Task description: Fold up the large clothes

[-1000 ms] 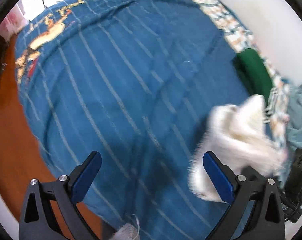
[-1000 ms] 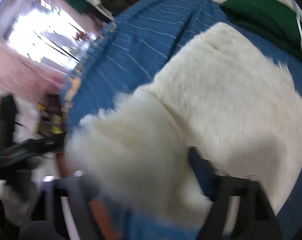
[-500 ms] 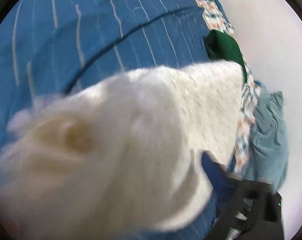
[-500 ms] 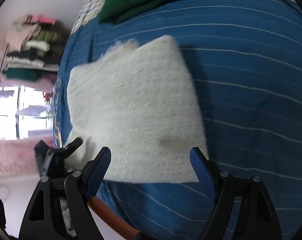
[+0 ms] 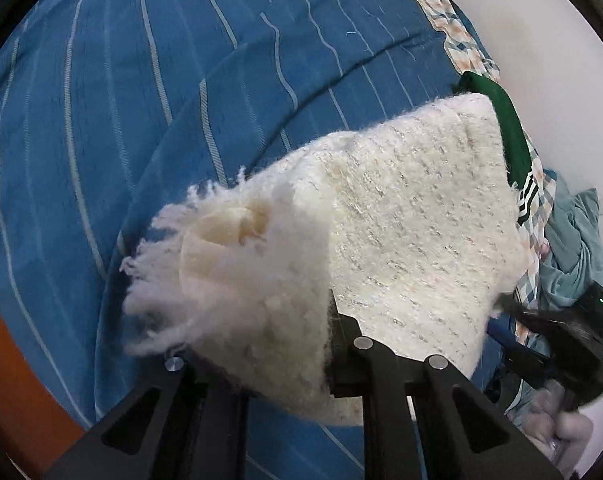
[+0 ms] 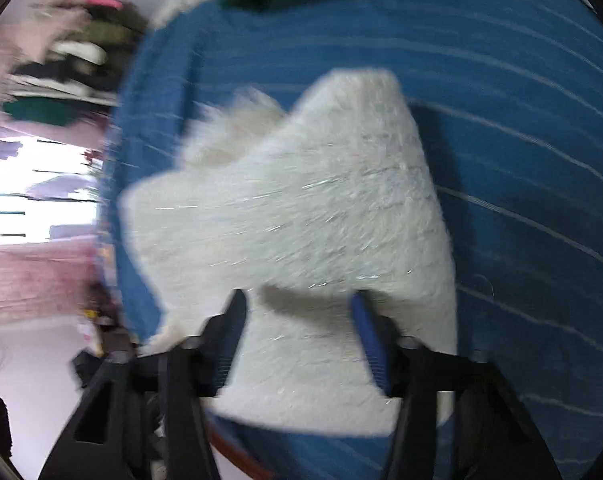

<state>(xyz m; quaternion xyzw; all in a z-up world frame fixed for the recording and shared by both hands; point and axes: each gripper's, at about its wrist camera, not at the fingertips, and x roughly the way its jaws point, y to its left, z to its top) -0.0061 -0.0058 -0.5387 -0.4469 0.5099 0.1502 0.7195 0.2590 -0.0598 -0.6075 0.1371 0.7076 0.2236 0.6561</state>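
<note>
A white fluffy knit garment (image 5: 401, 220) with a fringed end lies folded on the blue striped bedspread (image 5: 141, 80). My left gripper (image 5: 261, 320) is closing on its near fringed corner. The fluff bunches up between the jaws and hides the left finger. In the right wrist view the same garment (image 6: 301, 208) is blurred by motion. My right gripper (image 6: 299, 308) hovers over its near edge with its jaws closing. Cloth lies under and between the fingers, and the pads stand apart from it. The right gripper (image 5: 541, 340) also shows as a dark blur at the garment's right edge.
A folded green garment (image 5: 509, 128) lies past the white one, near the wall. Beside it are a checked sheet (image 5: 461, 40) and a crumpled teal cloth (image 5: 573, 240). An orange-brown surface (image 5: 5, 340) borders the bed. Stacked clothes (image 6: 73, 60) sit far left.
My left gripper came down from over bare bedspread onto the white garment and closed on its fringed corner. My right gripper's jaws narrowed and it drew in over the garment's near edge.
</note>
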